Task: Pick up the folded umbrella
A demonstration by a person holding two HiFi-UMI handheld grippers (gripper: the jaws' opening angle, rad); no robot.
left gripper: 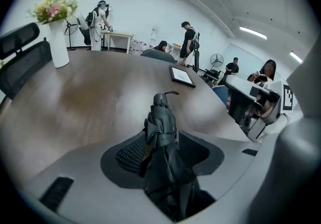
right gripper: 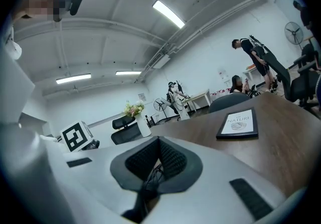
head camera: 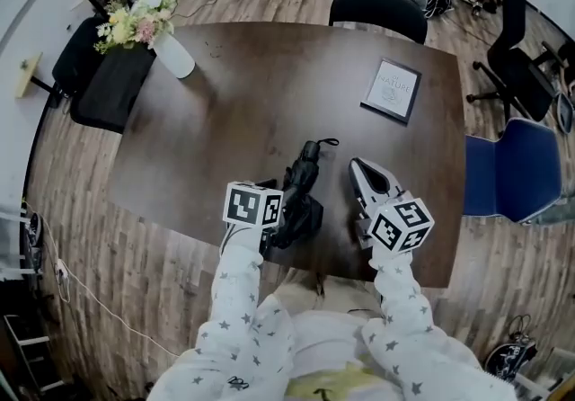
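Desk (left gripper: 90, 102): L tool (left gripper: 164, 151) open, umbrella (left gripper: 161, 117) betw. jaws.

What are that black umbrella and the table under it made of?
Folded umbrella: black fabric, likely nylon or polyester, matte, creased in soft folds. Table: dark brown wood or veneer, smooth, with faint streaky grain and a soft sheen.

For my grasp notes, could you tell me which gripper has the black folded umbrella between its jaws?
The left gripper: its open jaws straddle the black folded umbrella; the right gripper is shut beside it.
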